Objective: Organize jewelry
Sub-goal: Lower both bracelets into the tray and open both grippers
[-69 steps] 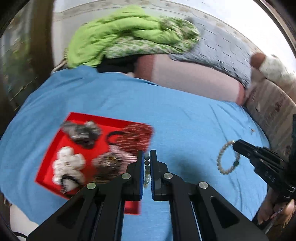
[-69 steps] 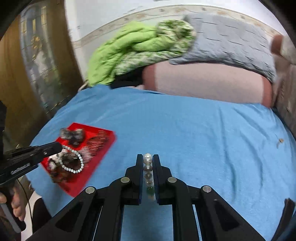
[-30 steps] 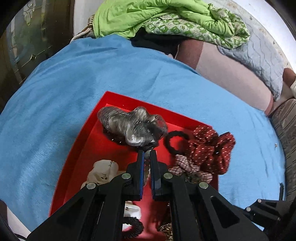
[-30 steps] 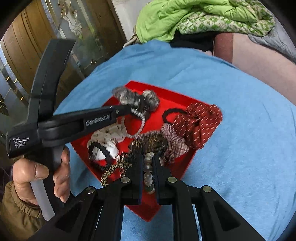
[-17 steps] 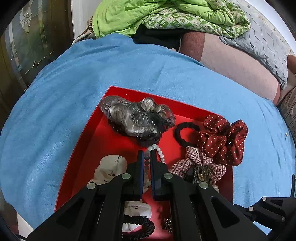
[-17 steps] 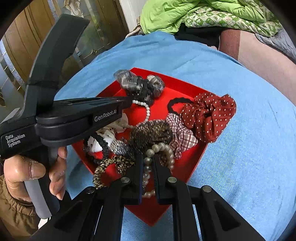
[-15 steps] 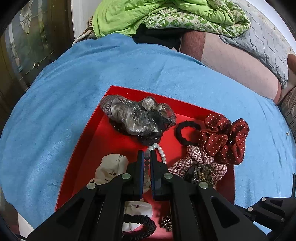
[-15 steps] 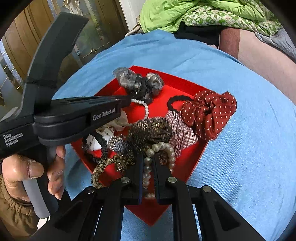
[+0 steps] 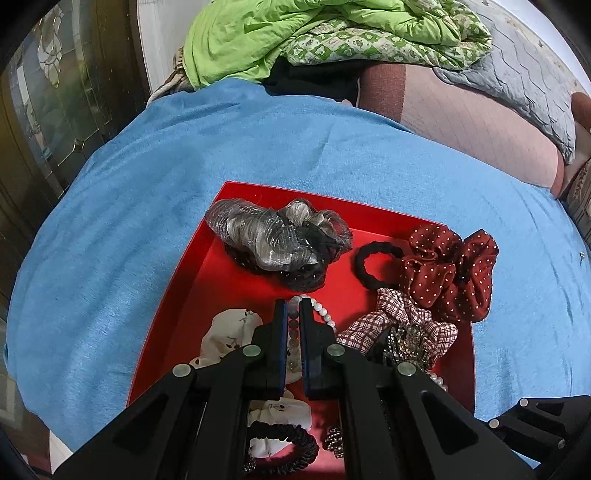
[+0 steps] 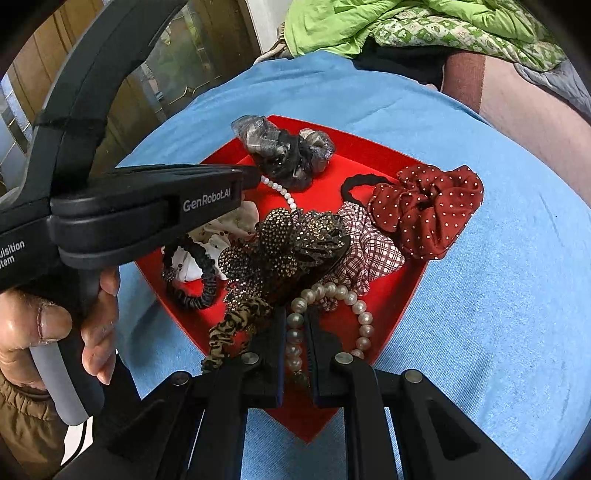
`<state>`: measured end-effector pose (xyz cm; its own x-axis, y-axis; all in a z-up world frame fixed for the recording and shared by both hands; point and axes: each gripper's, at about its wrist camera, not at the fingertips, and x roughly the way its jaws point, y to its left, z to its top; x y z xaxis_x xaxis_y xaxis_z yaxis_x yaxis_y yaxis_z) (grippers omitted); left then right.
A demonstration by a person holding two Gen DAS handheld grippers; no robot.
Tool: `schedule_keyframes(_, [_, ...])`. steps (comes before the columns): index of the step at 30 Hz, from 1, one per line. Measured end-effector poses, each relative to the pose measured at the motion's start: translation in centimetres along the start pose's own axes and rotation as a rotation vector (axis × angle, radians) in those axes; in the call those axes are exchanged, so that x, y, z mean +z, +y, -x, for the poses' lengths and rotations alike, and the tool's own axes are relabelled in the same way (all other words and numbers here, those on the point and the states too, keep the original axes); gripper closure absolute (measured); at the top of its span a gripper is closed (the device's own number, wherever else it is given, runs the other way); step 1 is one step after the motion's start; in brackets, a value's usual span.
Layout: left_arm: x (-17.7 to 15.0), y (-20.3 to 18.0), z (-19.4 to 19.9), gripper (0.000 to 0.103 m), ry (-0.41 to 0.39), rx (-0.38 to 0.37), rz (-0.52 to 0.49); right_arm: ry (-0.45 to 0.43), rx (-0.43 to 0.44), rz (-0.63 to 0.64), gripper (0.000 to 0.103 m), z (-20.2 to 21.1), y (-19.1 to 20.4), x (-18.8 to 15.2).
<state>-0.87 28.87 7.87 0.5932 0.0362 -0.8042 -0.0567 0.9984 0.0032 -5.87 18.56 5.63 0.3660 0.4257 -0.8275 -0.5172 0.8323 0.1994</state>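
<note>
A red tray (image 9: 192,266) (image 10: 402,306) lies on the blue cloth and holds hair ties and jewelry. My left gripper (image 9: 291,306) is shut on a small bead bracelet (image 9: 322,314) over the tray's middle; it shows in the right wrist view (image 10: 255,177) with the beads (image 10: 282,192) hanging from it. My right gripper (image 10: 297,314) is shut on a large pearl bracelet (image 10: 360,306), whose loop rests on the tray's near corner. Its body shows at the lower right of the left wrist view (image 9: 535,417).
In the tray lie a grey scrunchie (image 9: 273,236), a red dotted scrunchie (image 9: 450,273), a plaid scrunchie (image 9: 388,325), a black hair tie (image 9: 373,262), a white scrunchie (image 9: 229,332) and a beaded brown clip (image 10: 284,243). Green bedding (image 9: 314,33) and pillows (image 9: 476,122) lie behind.
Both grippers carried their bracelets from the open cloth to the tray. In the last half second both lowered slightly; the pearl loop has settled on the tray's near corner.
</note>
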Motion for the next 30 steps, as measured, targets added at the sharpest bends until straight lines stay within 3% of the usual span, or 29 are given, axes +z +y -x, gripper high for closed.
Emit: schedule_keyframes(30, [-0.5,-0.4,2.4,0.098,-0.038,0.017,-0.009,-0.044,0.009,-0.006,0.091,2.7,0.5,-0.7])
